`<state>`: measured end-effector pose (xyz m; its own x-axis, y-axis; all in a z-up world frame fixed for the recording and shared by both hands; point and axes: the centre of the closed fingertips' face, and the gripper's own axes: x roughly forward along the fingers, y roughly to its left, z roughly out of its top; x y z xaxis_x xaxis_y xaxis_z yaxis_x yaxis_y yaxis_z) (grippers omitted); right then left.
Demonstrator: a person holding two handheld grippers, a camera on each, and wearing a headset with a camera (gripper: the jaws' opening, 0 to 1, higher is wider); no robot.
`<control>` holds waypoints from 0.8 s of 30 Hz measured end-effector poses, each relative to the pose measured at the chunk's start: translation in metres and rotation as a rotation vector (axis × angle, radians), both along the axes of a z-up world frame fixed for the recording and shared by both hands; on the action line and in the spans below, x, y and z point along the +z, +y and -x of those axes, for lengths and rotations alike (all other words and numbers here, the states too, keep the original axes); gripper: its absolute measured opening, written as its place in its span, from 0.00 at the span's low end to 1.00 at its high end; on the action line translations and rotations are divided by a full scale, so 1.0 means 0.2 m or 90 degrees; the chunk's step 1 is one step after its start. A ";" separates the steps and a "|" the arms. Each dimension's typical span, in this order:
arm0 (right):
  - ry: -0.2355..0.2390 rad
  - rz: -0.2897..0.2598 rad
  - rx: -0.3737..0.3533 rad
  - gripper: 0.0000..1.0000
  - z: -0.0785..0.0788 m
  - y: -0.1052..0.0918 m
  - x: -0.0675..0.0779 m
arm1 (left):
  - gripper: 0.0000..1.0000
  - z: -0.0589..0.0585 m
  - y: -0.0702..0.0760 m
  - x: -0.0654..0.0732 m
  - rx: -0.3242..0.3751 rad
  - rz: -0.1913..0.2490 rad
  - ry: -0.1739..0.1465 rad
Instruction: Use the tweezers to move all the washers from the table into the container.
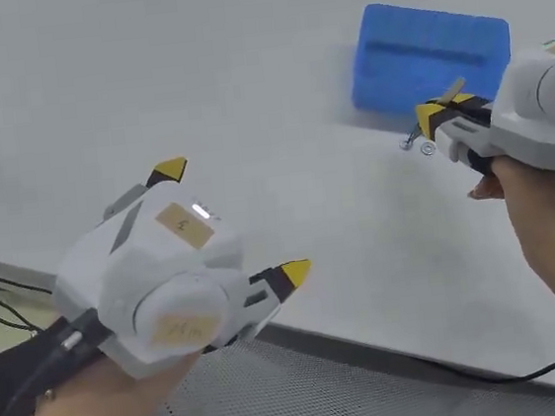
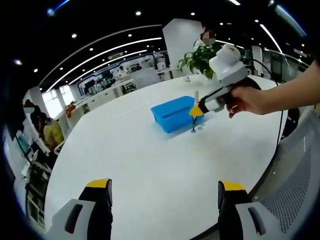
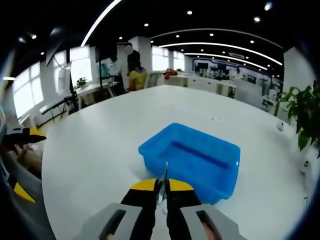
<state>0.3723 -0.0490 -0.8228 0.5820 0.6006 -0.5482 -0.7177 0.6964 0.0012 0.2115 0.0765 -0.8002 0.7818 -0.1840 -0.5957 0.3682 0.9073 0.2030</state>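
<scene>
Right gripper [image 1: 433, 112]: jaws closed on the tweezers [image 3: 164, 176], which point down at the white table [image 1: 247, 102] just in front of the blue container [image 1: 430, 53]. The tweezer arms read as one thin blade, pressed together, but I cannot tell whether the tips pinch anything. One washer [image 1: 427, 148] lies on the table just beside the tweezer tips, outside the container; left gripper [image 1: 231, 220] is held well apart at the near table edge, jaws spread wide.
</scene>
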 end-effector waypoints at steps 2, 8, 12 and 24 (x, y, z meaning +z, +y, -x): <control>-0.005 0.010 0.005 0.02 0.01 0.00 0.00 | 0.89 0.00 0.00 0.00 -0.002 -0.001 0.000; -0.002 0.012 0.004 0.02 0.00 0.00 0.00 | 0.89 0.00 0.00 0.00 0.000 0.001 -0.002; 0.008 0.012 0.005 0.02 0.00 0.00 0.00 | 0.89 0.00 0.00 0.01 0.000 0.001 -0.003; 0.007 -0.033 -0.011 0.02 0.01 -0.02 0.13 | 0.90 0.00 -0.01 0.02 -0.004 0.012 -0.009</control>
